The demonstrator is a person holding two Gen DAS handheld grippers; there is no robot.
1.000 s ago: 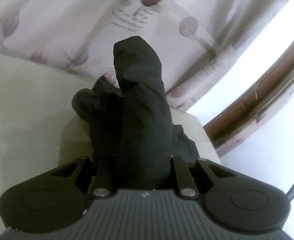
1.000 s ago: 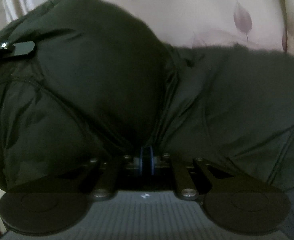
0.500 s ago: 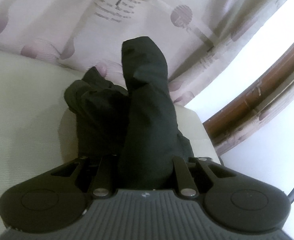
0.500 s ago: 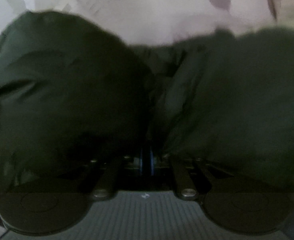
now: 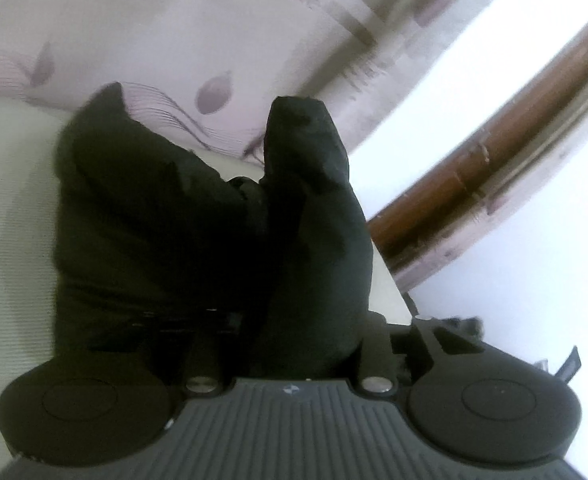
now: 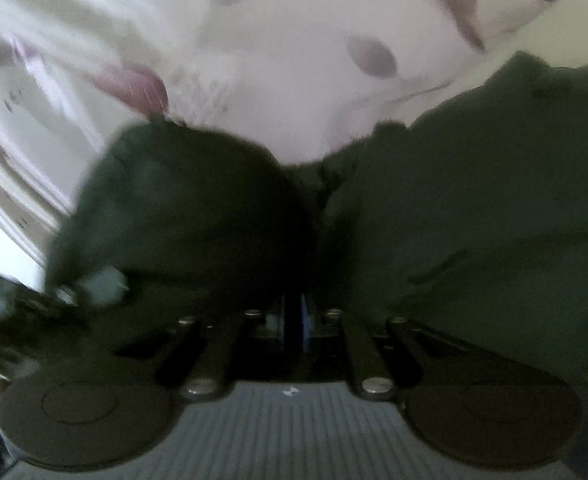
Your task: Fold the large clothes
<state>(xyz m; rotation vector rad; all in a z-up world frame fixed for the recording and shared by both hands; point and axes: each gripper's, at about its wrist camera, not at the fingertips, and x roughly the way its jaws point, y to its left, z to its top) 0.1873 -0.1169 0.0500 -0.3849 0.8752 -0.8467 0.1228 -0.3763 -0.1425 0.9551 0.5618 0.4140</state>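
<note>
The dark padded jacket lies bunched on the cream cushion, near the leaf-print curtain. Left gripper: jaws just opening, a puffy fold between them. Right gripper: nearly closed, pinching matte jacket fabric.

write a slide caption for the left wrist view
Dark garment bunched over the left tongs on a pale surface, patterned curtain behind.
</note>
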